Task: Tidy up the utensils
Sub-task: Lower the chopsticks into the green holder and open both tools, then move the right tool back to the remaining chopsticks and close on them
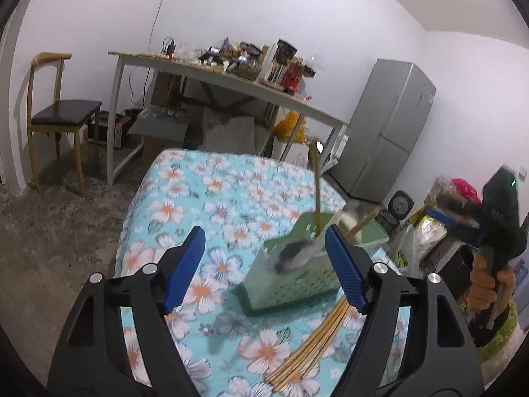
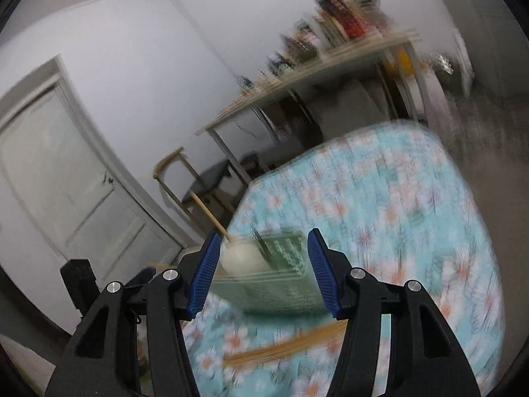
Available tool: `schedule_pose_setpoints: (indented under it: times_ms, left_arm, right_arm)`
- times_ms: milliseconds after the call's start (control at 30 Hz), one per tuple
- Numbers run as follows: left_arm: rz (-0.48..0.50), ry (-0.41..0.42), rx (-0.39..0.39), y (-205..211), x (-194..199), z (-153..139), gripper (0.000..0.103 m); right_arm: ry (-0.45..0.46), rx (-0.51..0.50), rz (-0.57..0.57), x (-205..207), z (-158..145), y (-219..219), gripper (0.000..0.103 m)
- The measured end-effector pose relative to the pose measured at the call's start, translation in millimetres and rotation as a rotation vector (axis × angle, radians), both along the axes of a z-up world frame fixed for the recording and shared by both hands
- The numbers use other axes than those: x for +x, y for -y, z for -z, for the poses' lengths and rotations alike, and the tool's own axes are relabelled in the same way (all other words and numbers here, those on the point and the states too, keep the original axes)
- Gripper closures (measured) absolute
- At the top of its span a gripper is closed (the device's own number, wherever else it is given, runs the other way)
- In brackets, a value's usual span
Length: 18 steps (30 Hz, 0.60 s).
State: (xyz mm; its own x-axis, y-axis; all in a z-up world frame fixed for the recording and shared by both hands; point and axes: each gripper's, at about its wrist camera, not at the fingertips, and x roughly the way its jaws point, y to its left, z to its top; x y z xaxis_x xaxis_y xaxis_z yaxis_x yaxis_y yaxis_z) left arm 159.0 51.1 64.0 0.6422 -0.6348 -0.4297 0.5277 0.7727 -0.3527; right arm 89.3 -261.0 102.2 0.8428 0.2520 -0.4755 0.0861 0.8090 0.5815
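A green perforated basket stands on the floral-clothed table. A thin wooden handle rises upright from it, and a second wooden handle with a white head leans at its far side. A blurred grey-white thing sits at the basket's near rim; I cannot tell what it is. A bundle of bamboo chopsticks lies in front of the basket. My left gripper is open just short of the basket, holding nothing. In the blurred right wrist view, my right gripper is open and empty before the basket, above the chopsticks.
A person's hand holds the other gripper's body at the right edge. Behind the table stand a cluttered desk, a wooden chair and a grey fridge. Bags and a cooker crowd the floor at the right. A white door is on the left.
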Motion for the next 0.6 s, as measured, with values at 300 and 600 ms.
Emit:
schedule_pose_setpoints:
  times_ms: [300,600]
  left_arm:
    - [0.027,-0.133,0.081,-2.4,2.5,52.2,0.032]
    - [0.106,-0.169,0.117,18.2,-10.2,72.6,0.032]
  right_arm:
    - [-0.308,0.511,0.011,0.7,157.3,-3.6,0.064]
    - [-0.404,0.646,0.056,18.7,213.6,-11.1,0.084]
